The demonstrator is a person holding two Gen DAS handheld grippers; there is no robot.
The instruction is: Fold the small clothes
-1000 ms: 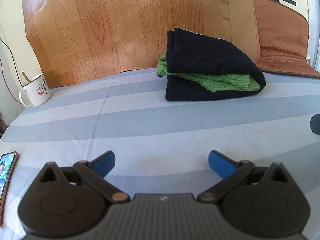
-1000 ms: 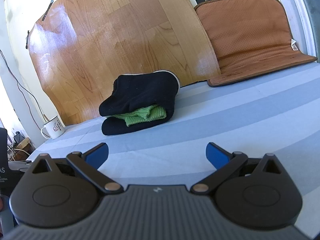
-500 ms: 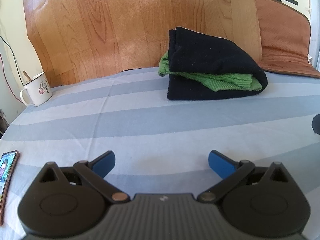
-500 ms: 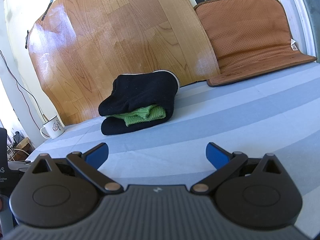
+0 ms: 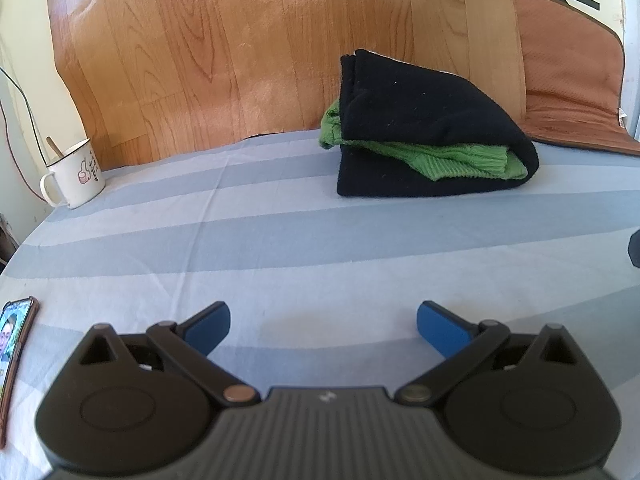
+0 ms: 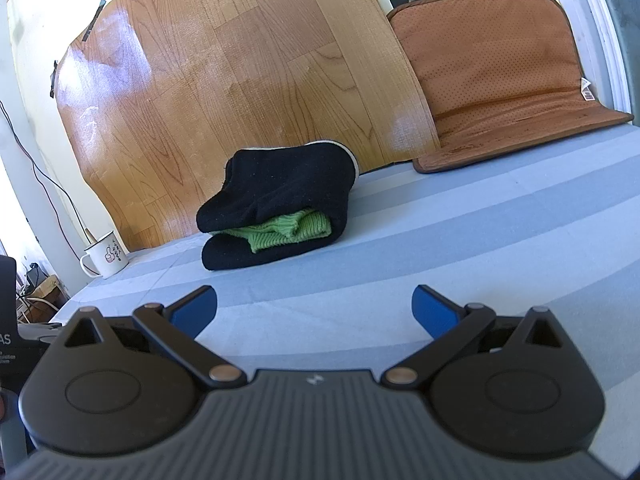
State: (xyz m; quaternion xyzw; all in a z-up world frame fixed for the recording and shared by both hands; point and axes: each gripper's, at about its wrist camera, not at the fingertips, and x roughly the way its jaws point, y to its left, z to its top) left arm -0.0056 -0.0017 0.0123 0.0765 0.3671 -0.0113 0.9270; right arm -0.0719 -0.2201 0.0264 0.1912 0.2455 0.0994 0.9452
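A folded black garment (image 5: 424, 120) lies on the blue-striped cloth (image 5: 280, 232) near the back, with a folded green knit piece (image 5: 452, 158) sandwiched inside it. The right wrist view shows the same black garment (image 6: 280, 184) and green knit (image 6: 292, 232) ahead and slightly left. My left gripper (image 5: 323, 322) is open, well short of the pile, with nothing between its blue pads. My right gripper (image 6: 314, 308) is likewise open and holds nothing, hovering over the cloth in front of the pile.
A white enamel mug (image 5: 74, 174) with a spoon stands at the back left. A phone (image 5: 14, 344) lies at the left edge. A wood-pattern sheet (image 5: 260, 48) leans on the wall, and a brown cushion mat (image 6: 500, 80) rests at the back right.
The left wrist view has drifted slightly, so the pile sits a little lower and further right. The right view is almost unchanged. Both grippers stay open.
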